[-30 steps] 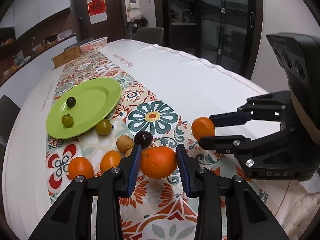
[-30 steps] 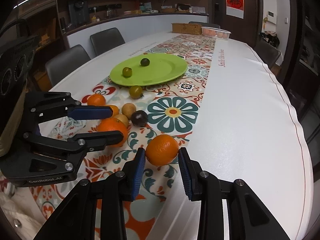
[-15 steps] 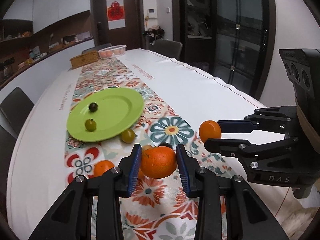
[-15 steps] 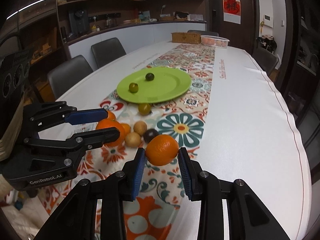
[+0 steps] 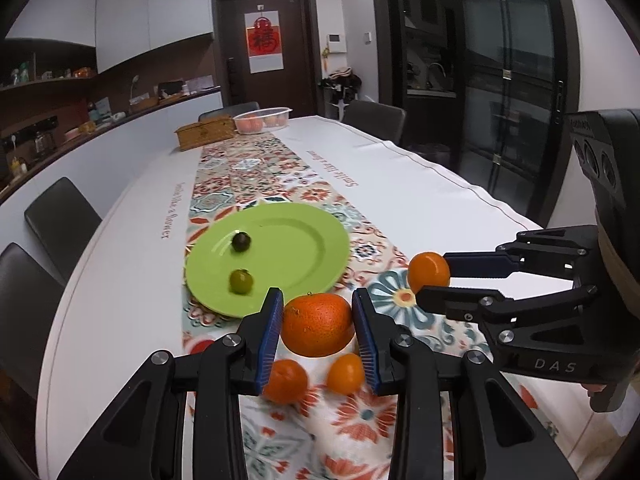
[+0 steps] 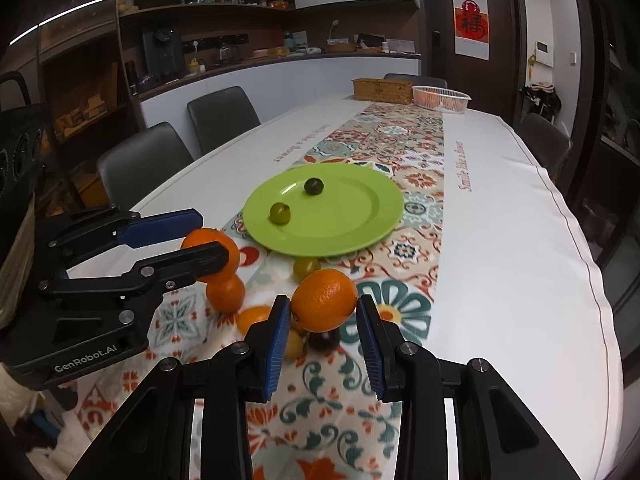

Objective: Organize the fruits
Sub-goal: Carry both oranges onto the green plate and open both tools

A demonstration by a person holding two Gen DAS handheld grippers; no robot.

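My left gripper [image 5: 318, 326] is shut on a large orange [image 5: 318, 325] and holds it above the table, near the green plate [image 5: 304, 252]. My right gripper [image 6: 324, 314] is shut on another orange [image 6: 325, 299], also lifted. Each gripper shows in the other's view: the right one [image 5: 434, 278] with its orange [image 5: 429, 271], the left one [image 6: 208, 240] with its orange [image 6: 206, 240]. The plate [image 6: 352, 216] holds a dark fruit [image 6: 313, 186] and a green fruit [image 6: 280, 213]. Small oranges [image 5: 286, 376] and other small fruits [image 6: 306, 266] lie on the patterned runner below.
A wicker box [image 5: 205, 133] and a clear tub of fruit [image 5: 262, 119] stand at the table's far end. Grey chairs [image 6: 222, 118] line the left side. The white tablecloth [image 6: 500, 264] stretches right of the runner.
Both grippers have risen and moved forward towards the plate, each still holding its orange. The loose fruits on the runner now lie lower in view.
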